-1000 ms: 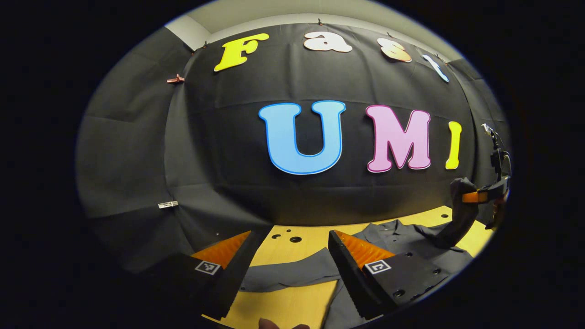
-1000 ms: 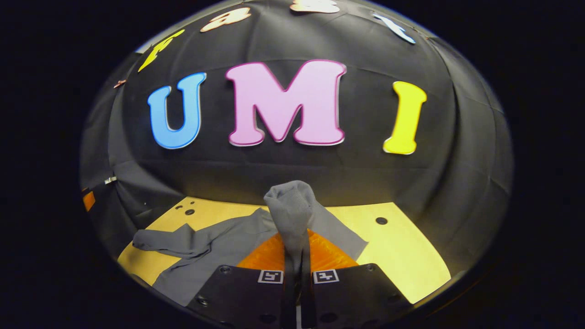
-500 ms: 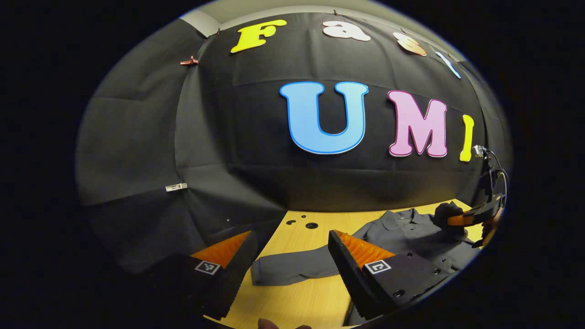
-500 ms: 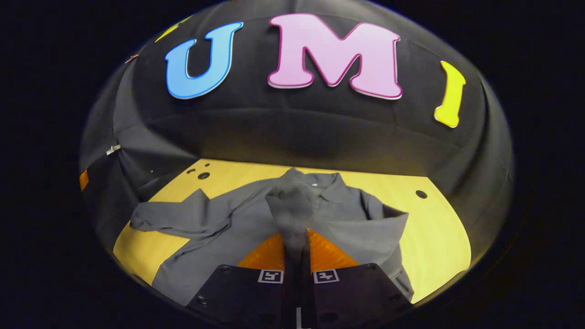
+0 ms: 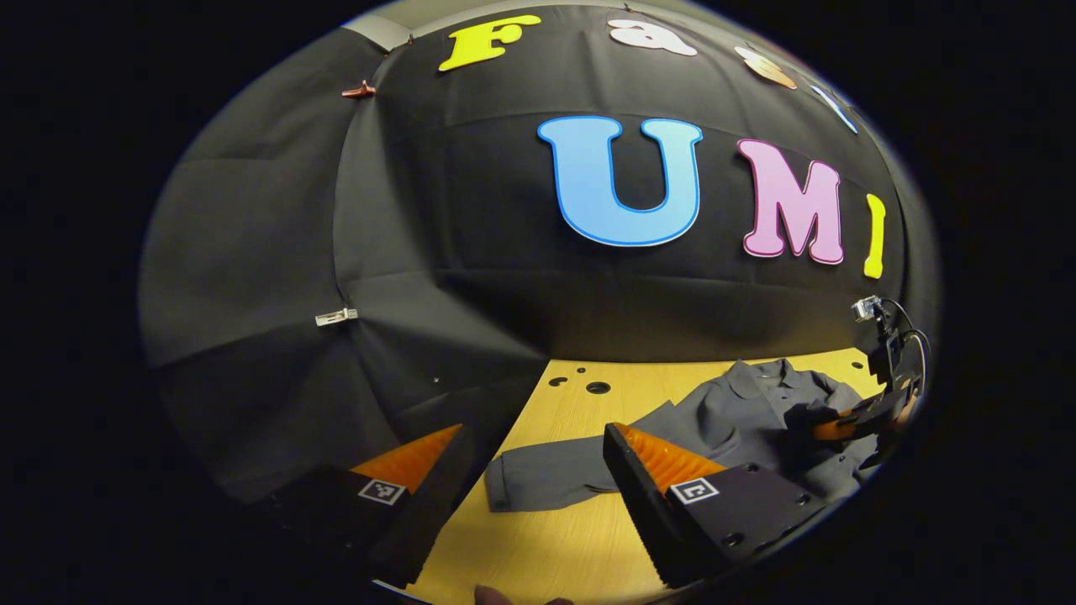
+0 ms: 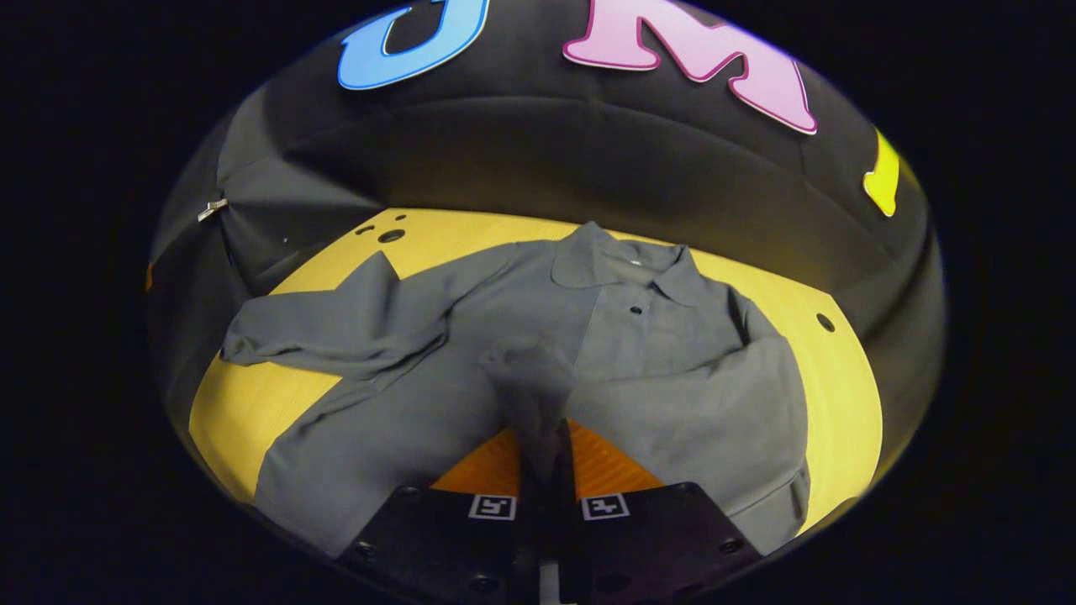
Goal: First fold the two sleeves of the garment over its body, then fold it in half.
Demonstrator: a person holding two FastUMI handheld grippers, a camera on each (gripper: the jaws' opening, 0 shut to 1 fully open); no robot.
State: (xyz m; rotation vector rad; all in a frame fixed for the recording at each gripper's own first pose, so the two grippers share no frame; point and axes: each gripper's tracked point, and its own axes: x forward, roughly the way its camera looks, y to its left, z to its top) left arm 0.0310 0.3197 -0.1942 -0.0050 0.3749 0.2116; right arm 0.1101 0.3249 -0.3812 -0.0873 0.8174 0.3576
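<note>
Garment (image 6: 471,353) on table (image 6: 244,403): right tongs (image 6: 545,437) pinch its sleeve (image 6: 538,378); left tongs (image 5: 538,470) gape, empty.

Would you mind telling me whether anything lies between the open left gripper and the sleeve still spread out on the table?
Nothing visible does. The left gripper is open above bare table, and the flat sleeve lies just ahead between its fingers, with no other object on that stretch.

dim booth | table (image 6: 841,370) brightly lit | strong fisheye edge bending | sharp focus
</note>
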